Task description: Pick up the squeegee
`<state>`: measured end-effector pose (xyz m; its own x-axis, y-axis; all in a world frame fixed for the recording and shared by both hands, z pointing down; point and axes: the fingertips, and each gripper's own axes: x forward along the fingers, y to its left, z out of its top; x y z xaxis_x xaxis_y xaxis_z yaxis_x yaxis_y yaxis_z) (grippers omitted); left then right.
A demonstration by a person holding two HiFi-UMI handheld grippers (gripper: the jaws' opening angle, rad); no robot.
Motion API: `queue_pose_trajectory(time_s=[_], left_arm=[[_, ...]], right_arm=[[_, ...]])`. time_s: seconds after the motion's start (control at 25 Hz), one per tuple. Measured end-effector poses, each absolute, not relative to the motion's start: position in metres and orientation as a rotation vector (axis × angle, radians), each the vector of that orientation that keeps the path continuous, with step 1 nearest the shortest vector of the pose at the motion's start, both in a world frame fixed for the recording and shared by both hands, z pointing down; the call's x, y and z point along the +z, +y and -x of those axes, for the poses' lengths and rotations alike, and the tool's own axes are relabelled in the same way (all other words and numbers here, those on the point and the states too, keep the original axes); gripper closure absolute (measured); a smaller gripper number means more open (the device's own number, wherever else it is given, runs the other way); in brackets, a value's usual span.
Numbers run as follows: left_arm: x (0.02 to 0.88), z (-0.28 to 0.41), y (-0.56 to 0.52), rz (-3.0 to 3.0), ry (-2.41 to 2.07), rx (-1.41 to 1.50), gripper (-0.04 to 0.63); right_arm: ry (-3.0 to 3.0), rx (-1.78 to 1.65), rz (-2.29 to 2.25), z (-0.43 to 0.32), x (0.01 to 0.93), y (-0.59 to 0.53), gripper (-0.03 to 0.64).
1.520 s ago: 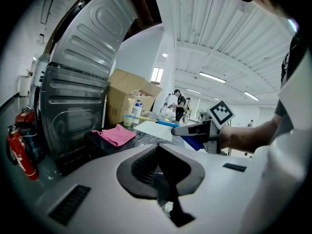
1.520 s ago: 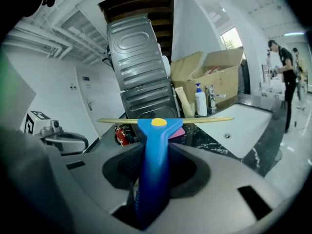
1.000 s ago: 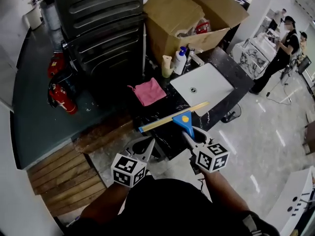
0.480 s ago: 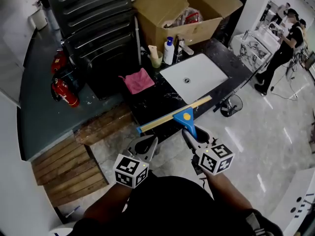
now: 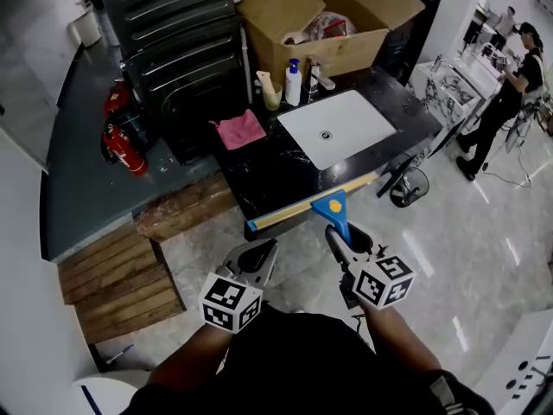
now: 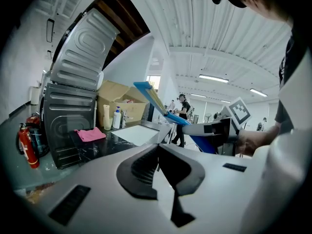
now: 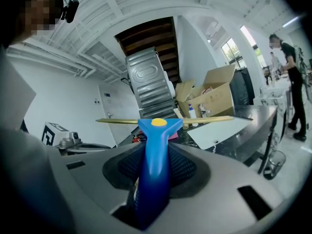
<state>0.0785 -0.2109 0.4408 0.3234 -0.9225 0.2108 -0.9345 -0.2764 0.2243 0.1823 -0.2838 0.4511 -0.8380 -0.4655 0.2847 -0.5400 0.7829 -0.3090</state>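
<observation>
Squeegee hangs in the air over the near edge of the black counter, its yellow blade set crosswise. At the near left, the left gripper has its jaws together on nothing. Just right of it, the right gripper clamps the squeegee's blue handle. On the far counter lie a pink cloth and, to its right, a white sink.
</observation>
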Motion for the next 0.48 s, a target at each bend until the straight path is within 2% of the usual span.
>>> queue_pose_trajectory(time_s=[0.48], left_arm=[[0.444,-0.072,-0.151,-2.119,-1.883,0.029,0.578]], right_arm=[[-2.807,0.653,-0.702,-0.213,0.466,-0.248,0.476]])
